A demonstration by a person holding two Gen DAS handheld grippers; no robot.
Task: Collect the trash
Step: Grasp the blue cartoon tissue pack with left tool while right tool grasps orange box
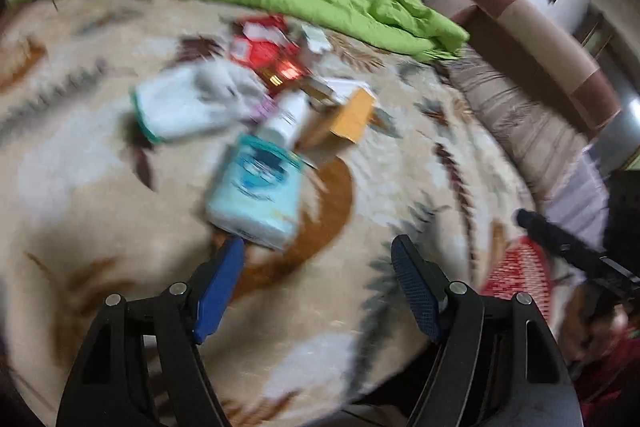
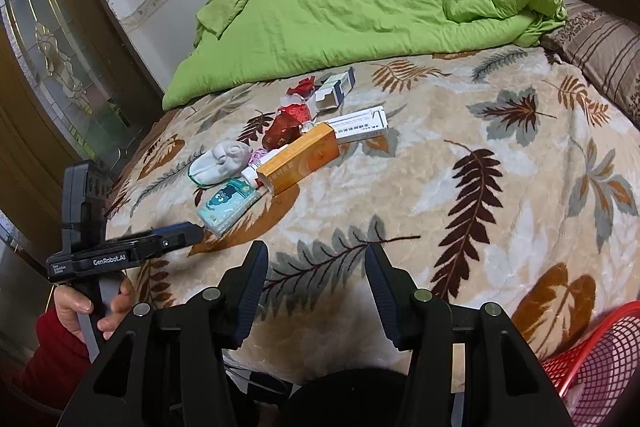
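We're over a bed spread with a beige plush blanket printed with brown and grey leaves point(image 2: 460, 187); one rumpled lime-green quilt point(image 2: 360, 11) sits behind it; one red mesh plastic basket point(image 2: 600, 359) waits at the near right edge. The trash lies clustered mid-blanket: one orange carton point(image 2: 300, 159), one pale blue tissue pack point(image 2: 226, 205), one white crumpled mask point(image 2: 220, 163), red wrappers point(image 2: 290, 125). Left gripper point(image 1: 316, 255) reads "GenRobot.AI" on its side, fingers spread just short of the tissue pack, empty; right gripper point(image 2: 316, 267) spread, empty too.
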